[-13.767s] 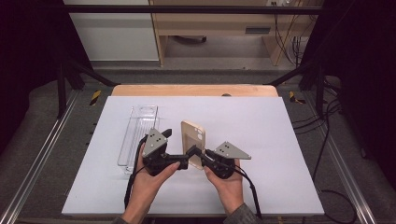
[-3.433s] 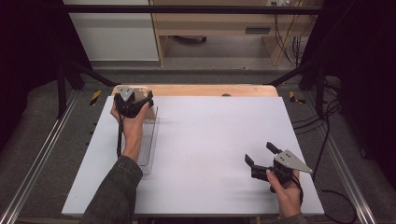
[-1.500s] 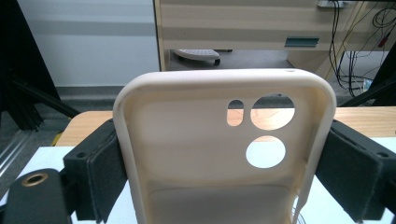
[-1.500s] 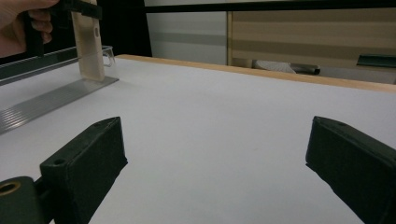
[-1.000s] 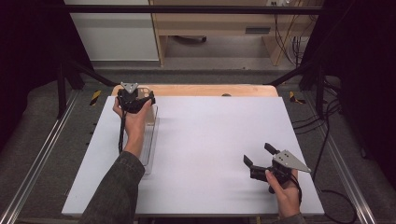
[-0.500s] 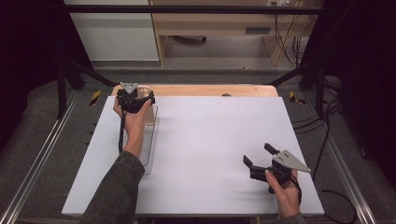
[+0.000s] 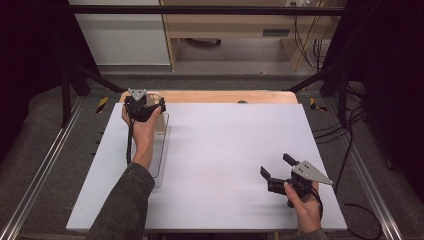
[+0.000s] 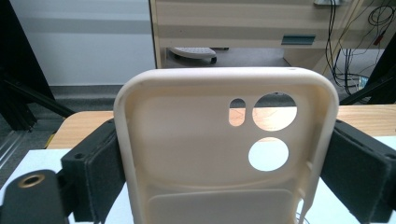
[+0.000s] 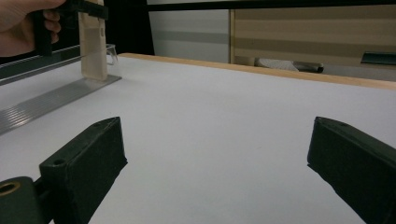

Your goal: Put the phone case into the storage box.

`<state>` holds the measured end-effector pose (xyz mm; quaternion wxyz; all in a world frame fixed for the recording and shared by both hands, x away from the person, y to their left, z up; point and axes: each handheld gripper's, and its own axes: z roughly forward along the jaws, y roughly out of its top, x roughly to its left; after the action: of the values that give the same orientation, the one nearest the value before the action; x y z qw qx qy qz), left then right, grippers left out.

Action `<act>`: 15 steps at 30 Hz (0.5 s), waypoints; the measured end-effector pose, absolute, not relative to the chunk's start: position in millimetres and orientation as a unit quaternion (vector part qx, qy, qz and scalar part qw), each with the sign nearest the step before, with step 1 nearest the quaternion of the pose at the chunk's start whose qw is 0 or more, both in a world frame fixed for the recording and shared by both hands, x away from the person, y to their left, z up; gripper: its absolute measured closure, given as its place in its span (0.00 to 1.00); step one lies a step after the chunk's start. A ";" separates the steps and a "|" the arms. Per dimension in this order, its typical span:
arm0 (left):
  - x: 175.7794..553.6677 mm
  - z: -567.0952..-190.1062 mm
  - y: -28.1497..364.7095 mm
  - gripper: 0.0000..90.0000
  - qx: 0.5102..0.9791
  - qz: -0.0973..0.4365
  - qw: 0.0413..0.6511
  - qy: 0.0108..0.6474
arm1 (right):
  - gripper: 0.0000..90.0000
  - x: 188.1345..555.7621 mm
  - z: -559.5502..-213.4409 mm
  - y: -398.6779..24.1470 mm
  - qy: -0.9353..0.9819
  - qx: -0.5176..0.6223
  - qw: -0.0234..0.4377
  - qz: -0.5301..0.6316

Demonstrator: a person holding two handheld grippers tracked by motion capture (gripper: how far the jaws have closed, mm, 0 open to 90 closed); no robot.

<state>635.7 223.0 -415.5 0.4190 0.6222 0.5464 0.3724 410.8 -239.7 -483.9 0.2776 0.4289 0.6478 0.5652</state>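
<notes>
A big flat table [image 7: 225, 165] sits in the middle of the room. Its top is smooth, pale and matte, like a white sheet, and a strip of light wood [image 7: 220, 96] shows along its far edge. Grey metal rails [image 7: 37, 175] run down both sides of it.

On the left part of the table lies a long clear plastic tray [image 7: 159, 150]. It is see-through, with thin straight walls and rounded corners. From the right gripper view its base [image 9: 51, 100] looks ribbed with fine lines.

At the far end of that tray, a person's left hand [image 7: 141, 131] in a dark green sleeve holds the left gripper [image 7: 150, 107]. It is black, with a grey three-cornered plate on top. Its two padded jaws are squeezed tight on the sides of a phone case [image 8: 224, 154]. The case is cream coloured, smooth and soft-looking, with rounded corners. It has two round holes and one small oval hole near the top. It stands upright, with its bottom end down inside the far end of the tray [image 9: 93, 42].

Near the front right corner of the table, the right hand [image 7: 306, 207] holds the right gripper [image 7: 276, 166]. Its black blocky jaws are spread wide apart with nothing between them, low over the bare table.
</notes>
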 end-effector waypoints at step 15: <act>633.5 -413.3 227.3 0.05 0.607 0.377 0.443 0.541 | 0.04 410.7 -483.6 -239.6 0.648 0.429 0.278 0.565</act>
<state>633.5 227.3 -413.3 0.4431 0.6068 0.5413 0.3775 410.7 -239.6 -483.6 0.2779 0.4287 0.6478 0.5651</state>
